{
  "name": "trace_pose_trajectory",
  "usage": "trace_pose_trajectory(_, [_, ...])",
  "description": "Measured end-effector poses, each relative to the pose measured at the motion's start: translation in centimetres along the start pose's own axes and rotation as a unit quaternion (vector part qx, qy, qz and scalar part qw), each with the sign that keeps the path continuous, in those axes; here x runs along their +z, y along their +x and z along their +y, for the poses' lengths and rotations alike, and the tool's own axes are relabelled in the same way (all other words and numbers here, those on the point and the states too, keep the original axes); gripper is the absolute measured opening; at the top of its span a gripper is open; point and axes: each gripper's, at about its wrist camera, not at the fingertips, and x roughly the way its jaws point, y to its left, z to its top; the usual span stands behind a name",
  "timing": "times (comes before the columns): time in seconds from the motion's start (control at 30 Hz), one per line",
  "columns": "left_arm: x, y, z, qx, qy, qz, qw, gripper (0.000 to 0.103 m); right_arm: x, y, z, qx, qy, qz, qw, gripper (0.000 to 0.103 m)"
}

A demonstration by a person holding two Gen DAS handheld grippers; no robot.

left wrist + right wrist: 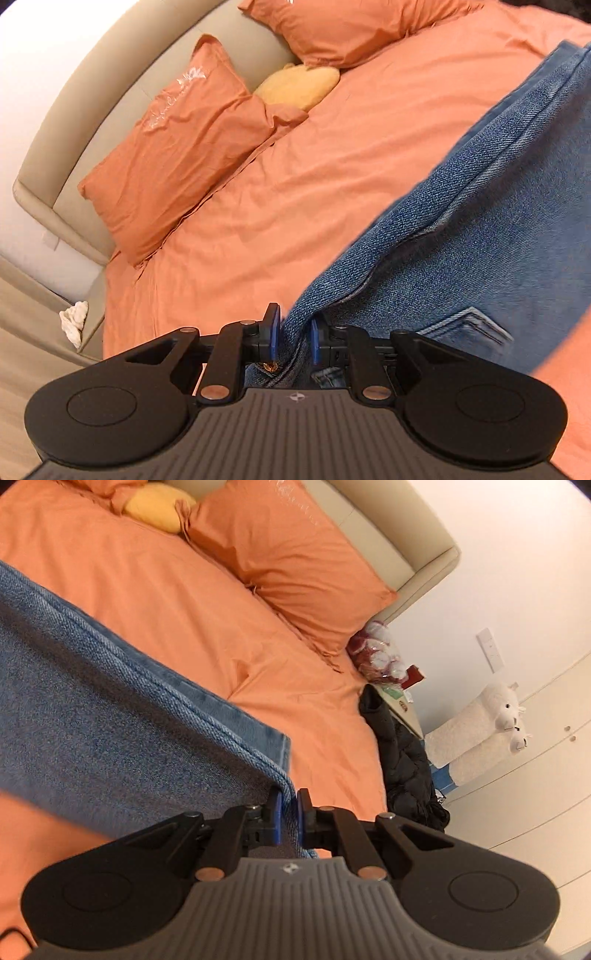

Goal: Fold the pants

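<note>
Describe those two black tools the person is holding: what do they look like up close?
Both look alike. The left tool and right tool have matte black linkage arms with copper-coloured rivets, blue finger pads, two round black discs and a ribbed grey housing with a small emblem. No cables or sleeves show.

A bedroom in a home: a wide bed (pixel 295 166) made up in orange sheets, with matching pillows (pixel 177 147) leaning on a beige padded headboard (pixel 122 85). A yellow cushion (pixel 299 86) lies between the pillows. Beside the bed stand plush toy animals (pixel 480 734), a dark jacket (pixel 406 760) and white cupboard doors (pixel 535 794).
</note>
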Motion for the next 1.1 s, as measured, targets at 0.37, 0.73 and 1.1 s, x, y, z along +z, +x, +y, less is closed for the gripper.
trace_pose_trajectory(0.37, [1.3,13.8,-2.4,-0.032,0.038,0.061,0.9969,0.019,5.9,11.6,7.1,-0.005,-0.089,0.052,0.995,0.000])
trace_pose_trajectory(0.73, [-1.1,12.5,-2.1,-0.041,0.017,0.011,0.9990,0.018,5.4,13.9,8.5,-0.016,-0.108,0.039,0.993,0.000])
trace_pose_trajectory(1.1, [1.3,12.7,0.1,-0.050,-0.010,0.042,0.9978,0.019,8.7,13.1,7.4,-0.059,-0.078,0.018,0.995,0.000])
